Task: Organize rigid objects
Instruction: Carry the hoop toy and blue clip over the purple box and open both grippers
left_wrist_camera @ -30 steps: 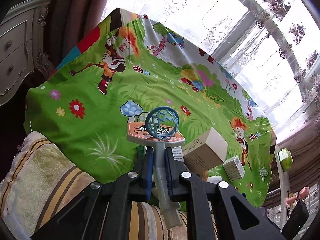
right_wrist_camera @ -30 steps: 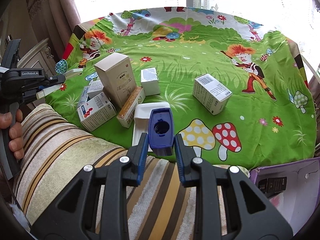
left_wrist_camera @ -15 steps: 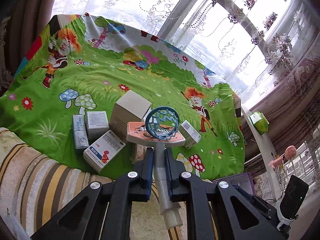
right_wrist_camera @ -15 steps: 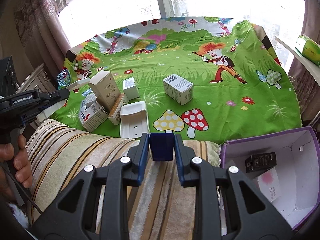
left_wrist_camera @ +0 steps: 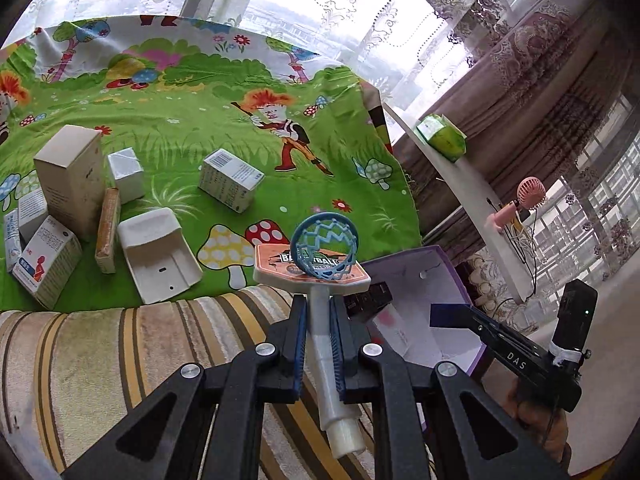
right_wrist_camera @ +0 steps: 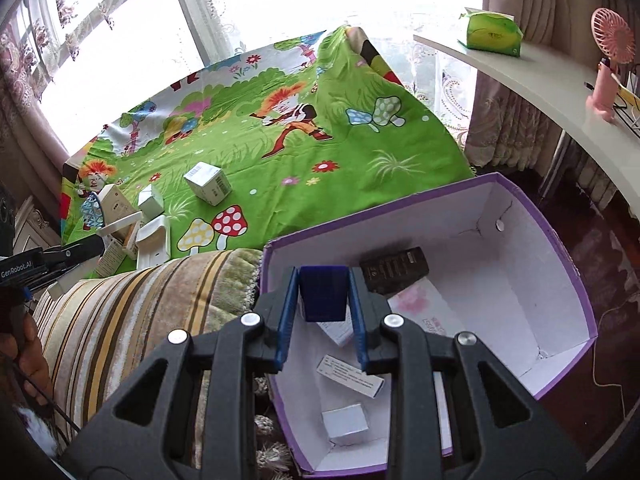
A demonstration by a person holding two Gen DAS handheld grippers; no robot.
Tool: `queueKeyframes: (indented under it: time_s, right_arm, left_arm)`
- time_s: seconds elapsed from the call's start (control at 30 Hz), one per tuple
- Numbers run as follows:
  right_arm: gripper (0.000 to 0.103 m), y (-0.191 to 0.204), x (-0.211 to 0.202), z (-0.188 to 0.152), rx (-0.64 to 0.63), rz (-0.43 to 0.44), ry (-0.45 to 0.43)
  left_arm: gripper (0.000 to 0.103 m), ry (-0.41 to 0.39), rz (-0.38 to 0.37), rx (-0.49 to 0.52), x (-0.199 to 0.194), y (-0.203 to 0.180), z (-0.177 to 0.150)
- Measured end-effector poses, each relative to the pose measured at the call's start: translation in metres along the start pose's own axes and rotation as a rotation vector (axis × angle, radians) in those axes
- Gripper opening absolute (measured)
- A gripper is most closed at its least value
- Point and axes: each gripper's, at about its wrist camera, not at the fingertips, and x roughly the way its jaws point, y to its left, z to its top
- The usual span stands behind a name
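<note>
Both grippers have swung across from the cluttered green cartoon cloth toward the purple box beside the striped cushion, and the box now fills the right wrist view where a second ago there was only cloth.

Biggest worry first: the purple box already holds a dark carton and a few small white packs, so anything dropped in could land on them and bounce or wedge crooked.

Next, the toy basketball hoop. The left gripper is clamped tight on its white pole, hovering over the cushion edge just short of the box rim. Its long axis runs along the fingers, base end toward the camera, backboard and blue ring pointing forward and out toward the box. It's top-heavy out front, so I'd judge that a loose release could tip it over the rim rather than into the box.

Smallest: the blue block, pinched between the right gripper jaws, narrowly open around it, hanging directly over the box interior. Released from this height, it could tumble.
</note>
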Motion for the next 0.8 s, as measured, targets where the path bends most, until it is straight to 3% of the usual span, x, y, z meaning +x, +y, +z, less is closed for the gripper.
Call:
queueKeyframes:
  time_s: [0.33, 0.8]
  right_arm:
    - [0.029, -0.065, -0.007, -0.014, 0.112, -0.091, 0.0]
    - [0.029, -0.106, -0.026, -0.014, 0.196, -0.146, -0.044]
  left_arm:
    - [0.012, 0.191, -0.136, 0.185, 0.046, -0.077, -0.03]
    - [0.012, 0.383, -0.24, 0.31, 0.1, -0.146, -0.061]
